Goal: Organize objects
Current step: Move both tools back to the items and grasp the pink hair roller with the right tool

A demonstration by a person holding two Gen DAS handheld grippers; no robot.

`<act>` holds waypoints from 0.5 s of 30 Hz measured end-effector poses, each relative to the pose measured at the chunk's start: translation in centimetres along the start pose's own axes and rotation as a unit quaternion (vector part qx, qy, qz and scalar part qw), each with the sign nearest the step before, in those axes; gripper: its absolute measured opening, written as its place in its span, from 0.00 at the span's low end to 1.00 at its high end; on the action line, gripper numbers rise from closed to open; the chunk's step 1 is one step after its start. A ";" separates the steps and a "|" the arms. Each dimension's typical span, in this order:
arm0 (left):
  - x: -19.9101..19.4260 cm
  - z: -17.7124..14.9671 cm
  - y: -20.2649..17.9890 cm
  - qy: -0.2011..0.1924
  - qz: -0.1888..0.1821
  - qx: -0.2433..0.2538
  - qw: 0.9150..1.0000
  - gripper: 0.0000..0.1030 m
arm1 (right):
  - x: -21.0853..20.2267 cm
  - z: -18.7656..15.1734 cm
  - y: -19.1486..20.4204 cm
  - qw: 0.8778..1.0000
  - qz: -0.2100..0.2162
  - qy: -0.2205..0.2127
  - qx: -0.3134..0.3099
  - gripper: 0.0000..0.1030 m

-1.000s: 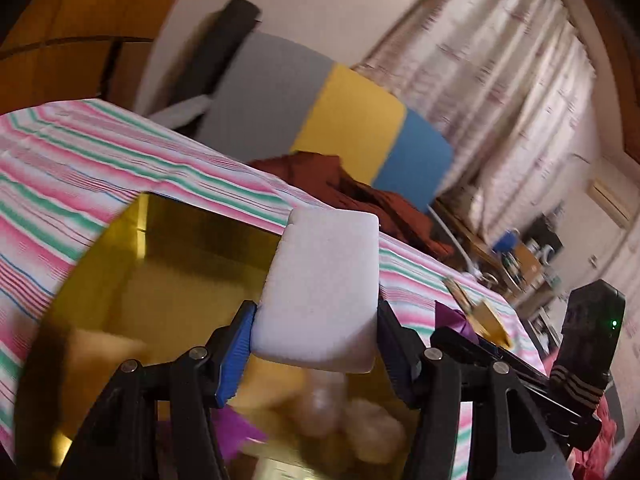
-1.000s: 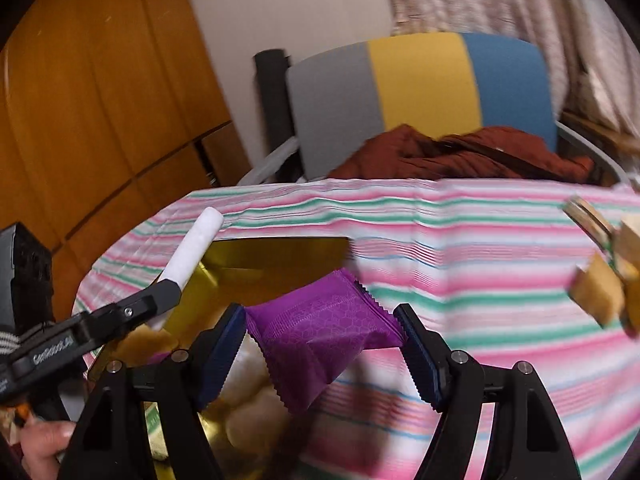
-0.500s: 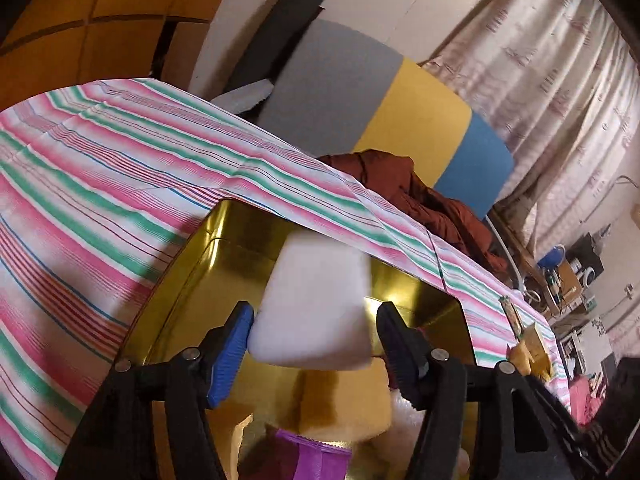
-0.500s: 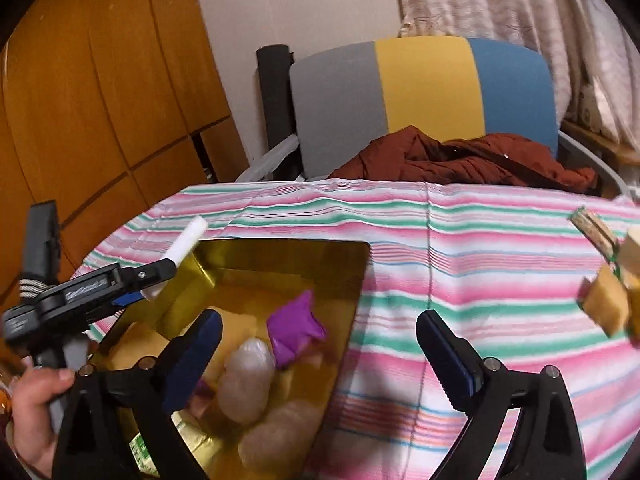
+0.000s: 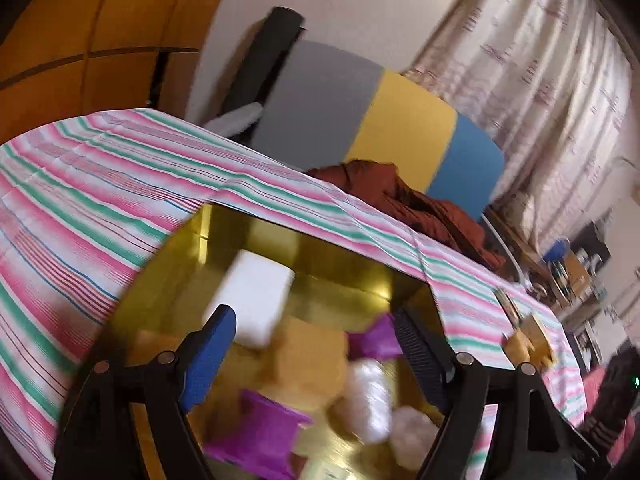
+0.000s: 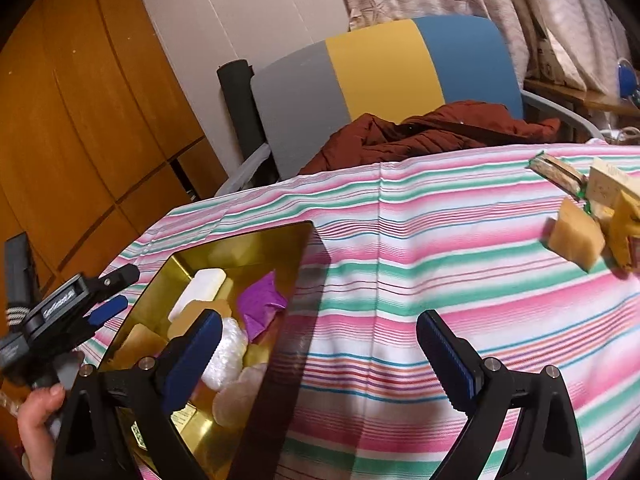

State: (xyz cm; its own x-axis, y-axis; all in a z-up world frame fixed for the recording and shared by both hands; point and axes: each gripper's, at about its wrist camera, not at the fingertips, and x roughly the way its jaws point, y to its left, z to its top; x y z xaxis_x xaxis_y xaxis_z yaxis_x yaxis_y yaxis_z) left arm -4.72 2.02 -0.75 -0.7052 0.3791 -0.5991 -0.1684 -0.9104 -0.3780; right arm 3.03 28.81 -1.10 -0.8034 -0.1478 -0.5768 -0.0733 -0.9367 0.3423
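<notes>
Gold tray (image 6: 256, 246) on the striped bench (image 6: 440, 280), already holding a white block (image 5: 256, 296), purple packets (image 6: 260, 306), tan pieces and pale wrapped lumps. The left gripper (image 5: 316, 344) and right gripper (image 6: 320, 348) both have their fingers spread wide and hold nothing, the left one hanging over the tray. Most items appear sorted; a small cluster of tan and yellow packets (image 6: 588, 208) at about two o'clock from the tray, well apart from it, seems left to collect.
</notes>
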 end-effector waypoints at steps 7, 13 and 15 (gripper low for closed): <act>-0.8 -2.3 -4.3 0.014 -0.049 0.062 0.997 0.81 | -0.8 -0.5 -1.4 1.000 -0.008 -0.001 0.011 0.96; -1.5 -4.2 -7.3 0.031 -0.112 0.096 0.989 0.81 | -1.5 -0.9 -3.0 0.999 -0.026 -0.003 0.020 0.96; -1.5 -5.0 -8.7 0.041 -0.125 0.111 0.985 0.81 | -1.7 -1.2 -3.6 0.999 -0.032 -0.002 0.022 0.96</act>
State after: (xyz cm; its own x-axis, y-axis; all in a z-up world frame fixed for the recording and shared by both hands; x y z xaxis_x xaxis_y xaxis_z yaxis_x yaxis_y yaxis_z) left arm 1.28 10.15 -0.09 -0.5661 0.6002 -0.5651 -0.4825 -0.7970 -0.3632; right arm 5.37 32.02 -2.24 -0.7981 -0.0872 -0.5961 -0.1506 -0.9292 0.3375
